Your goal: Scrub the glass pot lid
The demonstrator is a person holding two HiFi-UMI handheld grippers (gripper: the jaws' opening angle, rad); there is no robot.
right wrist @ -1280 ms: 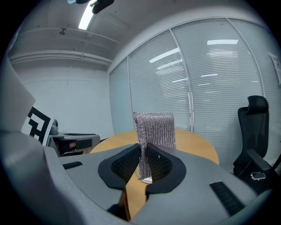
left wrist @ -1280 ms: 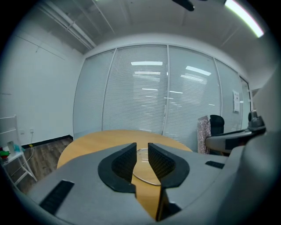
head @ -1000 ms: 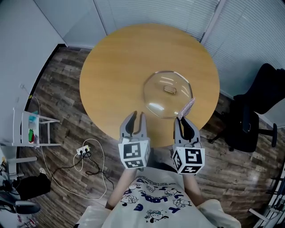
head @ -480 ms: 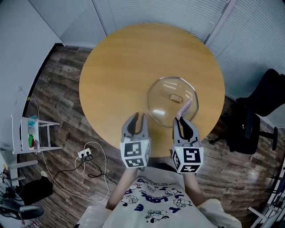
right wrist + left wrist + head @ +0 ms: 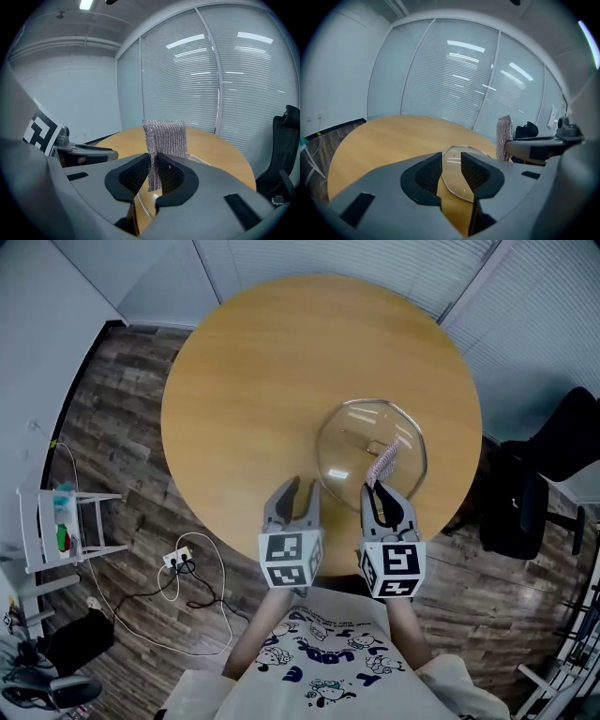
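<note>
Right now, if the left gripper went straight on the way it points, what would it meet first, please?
Probably the near rim of the clear glass pot lid on the round wooden table: it shows between the jaws of the open left gripper, though height is unclear.

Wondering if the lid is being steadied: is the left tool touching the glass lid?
Apart. The head view shows bare table between the left tool and the lid; the left gripper view shows its open jaws empty.

Transparent glass pot lid [image 5: 352,442]; plain honey-brown table [image 5: 244,371]. Silver-grey, finely ribbed mesh scrubber [image 5: 384,463]. Grey left gripper [image 5: 298,488] and right gripper [image 5: 380,491], with black pads and white cubes with black square markers. Dark plank-patterned floor [image 5: 122,427].
</note>
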